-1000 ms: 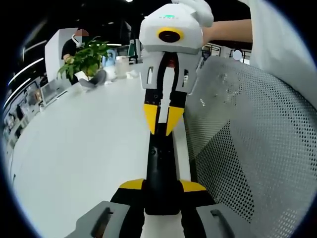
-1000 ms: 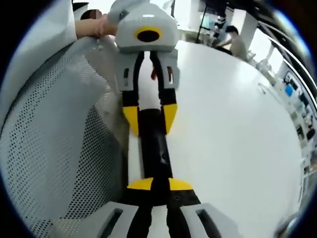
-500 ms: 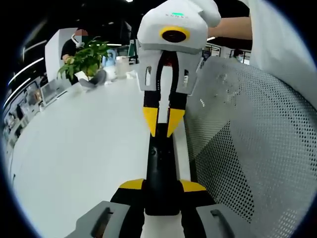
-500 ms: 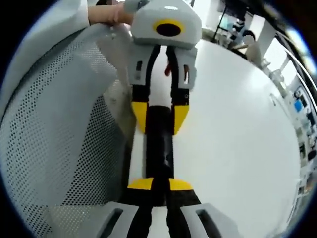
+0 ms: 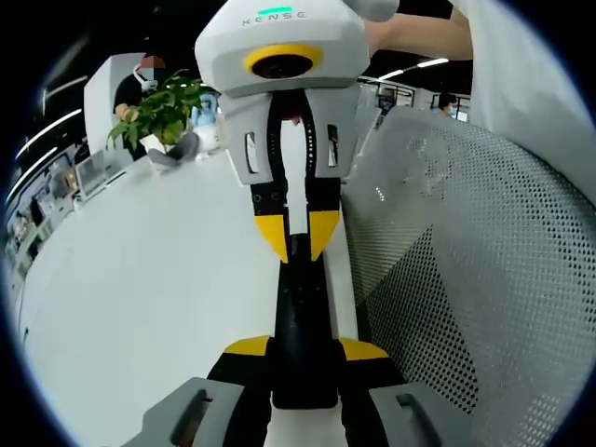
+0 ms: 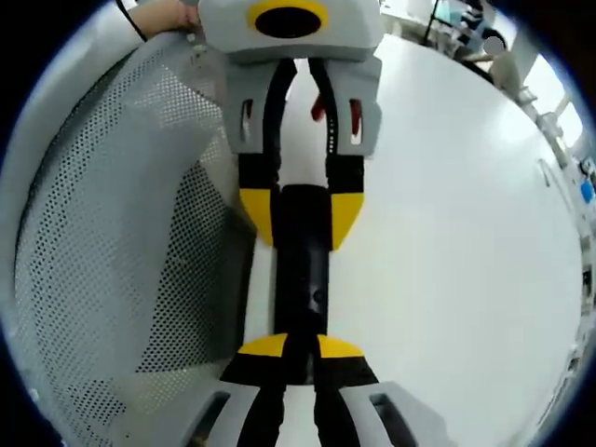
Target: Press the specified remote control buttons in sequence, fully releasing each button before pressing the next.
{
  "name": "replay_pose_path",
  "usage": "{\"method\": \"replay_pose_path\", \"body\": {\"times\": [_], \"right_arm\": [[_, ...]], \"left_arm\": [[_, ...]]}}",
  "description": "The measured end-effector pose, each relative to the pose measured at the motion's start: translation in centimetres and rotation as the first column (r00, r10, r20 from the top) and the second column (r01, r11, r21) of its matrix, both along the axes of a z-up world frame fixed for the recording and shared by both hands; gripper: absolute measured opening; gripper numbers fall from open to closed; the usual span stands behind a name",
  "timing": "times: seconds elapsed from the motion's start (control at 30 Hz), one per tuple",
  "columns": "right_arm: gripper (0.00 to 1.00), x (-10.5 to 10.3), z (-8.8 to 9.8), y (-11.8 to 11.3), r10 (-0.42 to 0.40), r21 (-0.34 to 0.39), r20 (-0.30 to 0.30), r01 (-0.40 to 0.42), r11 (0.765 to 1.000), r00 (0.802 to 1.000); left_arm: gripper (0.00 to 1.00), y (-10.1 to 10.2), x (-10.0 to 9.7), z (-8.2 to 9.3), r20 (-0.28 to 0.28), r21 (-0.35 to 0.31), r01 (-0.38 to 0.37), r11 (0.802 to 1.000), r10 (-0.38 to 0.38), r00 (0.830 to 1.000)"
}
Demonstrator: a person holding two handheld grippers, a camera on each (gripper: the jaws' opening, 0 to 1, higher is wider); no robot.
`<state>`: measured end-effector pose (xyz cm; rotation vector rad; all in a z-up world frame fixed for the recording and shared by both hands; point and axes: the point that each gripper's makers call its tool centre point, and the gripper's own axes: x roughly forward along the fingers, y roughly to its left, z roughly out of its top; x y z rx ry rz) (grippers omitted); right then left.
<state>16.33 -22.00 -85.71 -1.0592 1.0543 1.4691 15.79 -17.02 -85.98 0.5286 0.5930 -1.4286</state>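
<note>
1. White table (image 5: 140,279) across the left of the left gripper view, mesh chair back (image 5: 466,279) at right.
2. Black remote (image 5: 303,317) up the centre, pinched by left gripper (image 5: 304,349) for steadiness.
3. Right gripper (image 5: 298,237) from top, jaws pressed together, tip down on remote, seemingly pressing a button.

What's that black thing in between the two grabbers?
It is the remote, a long dark bar. In the left gripper view, the left gripper holds its near end and the right gripper pinches its far end. The right gripper view shows the same.
</note>
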Motion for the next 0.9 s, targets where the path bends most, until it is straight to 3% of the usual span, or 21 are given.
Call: {"method": "replay_pose_path", "body": {"times": [0.07,0.17,0.23,0.27,0.37,0.4,0.5,0.8,0.9], "right_arm": [[0.07,0.1,0.1,0.0,-0.098,0.025,-0.002,0.098,0.995,0.995],[0.06,0.0,0.1,0.0,-0.040,0.092,0.054,0.035,0.995,0.998],[0.06,0.0,0.2,0.0,-0.112,0.160,0.051,0.102,0.982,0.992],[0.06,0.0,0.3,0.0,-0.159,0.206,0.044,0.146,0.967,0.986],[0.06,0.0,0.5,0.1,-0.177,0.310,0.048,0.154,0.938,0.983],[0.06,0.0,0.6,0.2,-0.205,0.370,0.034,0.179,0.912,0.978],[0.06,0.1,0.6,0.3,-0.251,0.447,0.006,0.221,0.867,0.968],[0.11,-0.2,0.6,0.9,-0.232,0.479,0.015,0.196,0.855,0.973],[0.11,-0.1,0.6,0.9,-0.214,0.475,0.015,0.181,0.861,0.977]], "left_arm": [[0.26,0.0,0.0,0.0,0.000,0.000,0.000,1.000,0.000,1.000],[0.26,0.0,0.0,0.0,0.003,0.000,-0.001,1.000,0.001,1.000],[0.26,0.0,0.0,0.0,0.005,0.000,-0.003,1.000,0.003,1.000],[0.26,0.0,0.0,0.0,0.005,0.001,-0.003,1.000,0.003,1.000],[0.26,0.0,0.1,0.0,0.005,0.001,-0.002,1.000,0.002,1.000],[0.26,0.0,0.1,0.0,0.005,0.001,-0.002,1.000,0.002,1.000],[0.26,0.0,0.1,0.0,0.005,0.001,-0.001,1.000,0.001,1.000],[0.26,0.0,0.1,0.0,0.005,0.000,-0.003,1.000,0.003,1.000],[0.26,0.0,0.2,0.0,0.005,-0.001,-0.003,1.000,0.003,1.000]]}}
